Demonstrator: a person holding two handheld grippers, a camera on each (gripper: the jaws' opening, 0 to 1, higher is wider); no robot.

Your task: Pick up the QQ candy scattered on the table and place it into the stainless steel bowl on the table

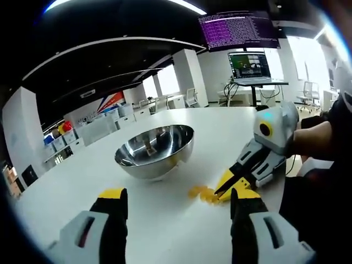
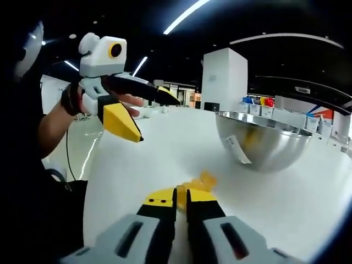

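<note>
Now R gripper [image 2: 181,193] nipping QQ candy [image 2: 201,180].

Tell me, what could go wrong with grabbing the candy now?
The right gripper looks pinched on one yellow candy from a tight pile, so it might drag others along or squish it. The round bowl could rock if bumped. The open left gripper hovers nearby and might collide.
</note>
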